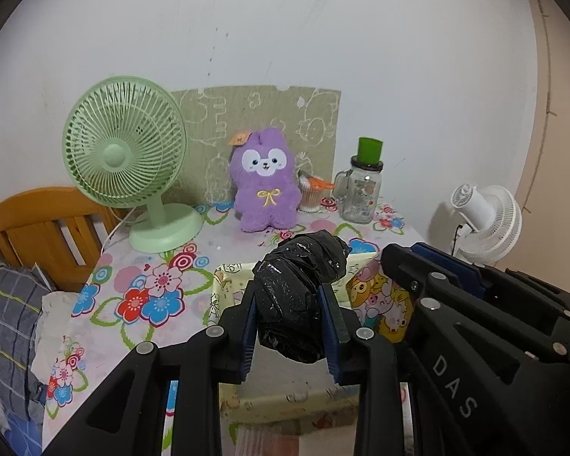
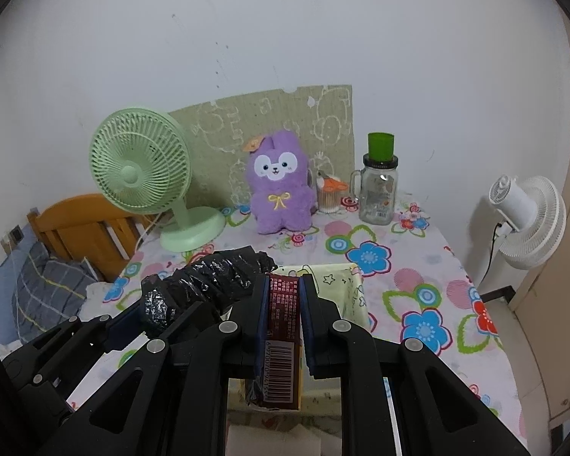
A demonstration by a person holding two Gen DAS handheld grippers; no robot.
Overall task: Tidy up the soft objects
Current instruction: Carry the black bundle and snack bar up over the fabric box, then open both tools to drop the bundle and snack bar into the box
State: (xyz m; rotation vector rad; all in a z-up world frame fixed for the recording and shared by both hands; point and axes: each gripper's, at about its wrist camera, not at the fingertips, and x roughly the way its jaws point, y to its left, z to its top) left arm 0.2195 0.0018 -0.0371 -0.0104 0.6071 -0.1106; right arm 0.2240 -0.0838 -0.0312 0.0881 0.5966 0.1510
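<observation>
The black plastic roll (image 1: 302, 300), a crinkly bundle of bags by the look of it, sits clamped between the blue pads of the left gripper (image 1: 290, 315), jaws nearly closed on its middle, with both ends sticking out past the fingers. Right beside it the right gripper (image 2: 283, 315) pinches a flat packet (image 2: 283, 345) edge-on, a barcode and brown print facing up on one side and a bright cartoon print showing on the other from the left wrist view; its jaws are drawn in tight against the thin pack. Both tools tilt downward and forward, side by side, over a pale yellow fabric bin (image 1: 227, 277) standing on the floral tablecloth (image 1: 151, 288) at the near edge. I cannot see into the bin well enough to say what it already contains. So I'd judge the job as mid-way: two soft things are picked up and carried over the bin, neither released yet. Farther back a purple plush rabbit (image 1: 264, 182) stands upright against a green patterned board, apart from the bin and untouched, possibly still to be sorted. A green desk fan (image 1: 123, 159) and a glass jar (image 1: 361, 190) flank it.
</observation>
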